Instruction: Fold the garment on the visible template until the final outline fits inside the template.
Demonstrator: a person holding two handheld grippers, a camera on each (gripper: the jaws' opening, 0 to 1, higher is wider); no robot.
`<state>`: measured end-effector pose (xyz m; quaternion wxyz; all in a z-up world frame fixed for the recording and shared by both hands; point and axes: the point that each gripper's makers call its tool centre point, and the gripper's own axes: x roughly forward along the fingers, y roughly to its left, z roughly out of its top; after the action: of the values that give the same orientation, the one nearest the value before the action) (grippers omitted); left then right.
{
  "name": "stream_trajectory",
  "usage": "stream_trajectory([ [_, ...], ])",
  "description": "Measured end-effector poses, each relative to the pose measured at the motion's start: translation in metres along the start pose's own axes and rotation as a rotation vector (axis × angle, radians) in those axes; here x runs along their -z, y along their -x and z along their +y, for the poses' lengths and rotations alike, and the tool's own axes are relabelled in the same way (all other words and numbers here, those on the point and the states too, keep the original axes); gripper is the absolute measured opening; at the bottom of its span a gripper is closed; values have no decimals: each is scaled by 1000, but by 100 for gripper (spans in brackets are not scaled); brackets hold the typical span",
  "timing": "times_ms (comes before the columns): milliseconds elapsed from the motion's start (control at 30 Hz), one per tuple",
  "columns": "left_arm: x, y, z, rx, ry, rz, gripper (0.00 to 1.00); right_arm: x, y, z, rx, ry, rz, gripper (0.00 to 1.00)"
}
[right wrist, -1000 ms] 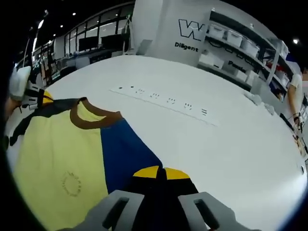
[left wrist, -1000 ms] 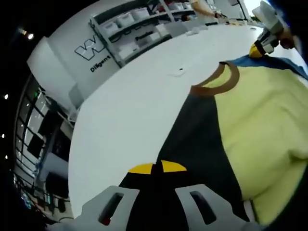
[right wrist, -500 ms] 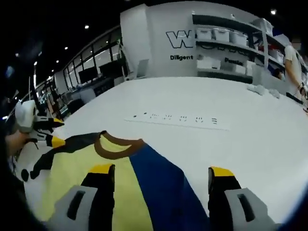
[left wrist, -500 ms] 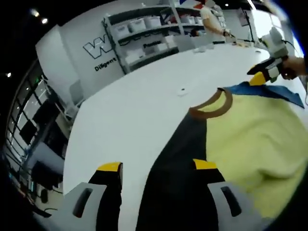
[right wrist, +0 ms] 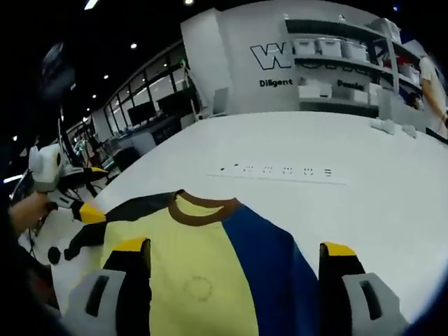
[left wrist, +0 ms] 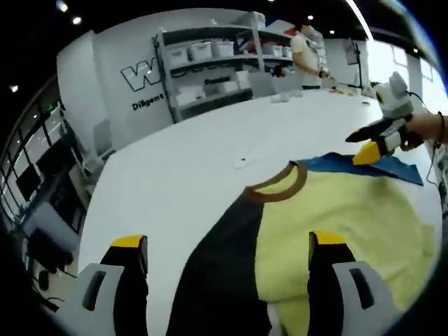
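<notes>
Fingers apart above garment

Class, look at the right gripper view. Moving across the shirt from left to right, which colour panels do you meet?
Black panel → yellow panel → blue panel, all parts of one shirt lying on the white table.

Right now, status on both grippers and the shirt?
Left gripper open, right gripper open, neither holding. Shirt flat on white table, collar away. Nothing on it.
</notes>
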<state>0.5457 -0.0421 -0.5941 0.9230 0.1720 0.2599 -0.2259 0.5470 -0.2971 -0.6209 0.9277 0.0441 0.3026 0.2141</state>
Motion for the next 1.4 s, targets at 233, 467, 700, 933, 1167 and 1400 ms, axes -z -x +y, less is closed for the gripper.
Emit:
stream_trajectory([
  [233,1,17,-25,51,-16,5,99,8,19,15,-38,-7,-3,99],
  [467,1,37,-41,70,30,-10,99,15,41,30,-75,9,-8,99],
  [700,11,54,-59,92,28,-5,97,40,62,43,-102,55,14,99],
  [933,43,63,-75,122,35,55,93,67,82,62,-152,104,60,99],
  [1167,66,69,-77,115,116,75,89,88,98,87,-230,194,115,99],
  [1400,86,74,-83,121,162,102,83,106,113,110,-288,229,138,99],
])
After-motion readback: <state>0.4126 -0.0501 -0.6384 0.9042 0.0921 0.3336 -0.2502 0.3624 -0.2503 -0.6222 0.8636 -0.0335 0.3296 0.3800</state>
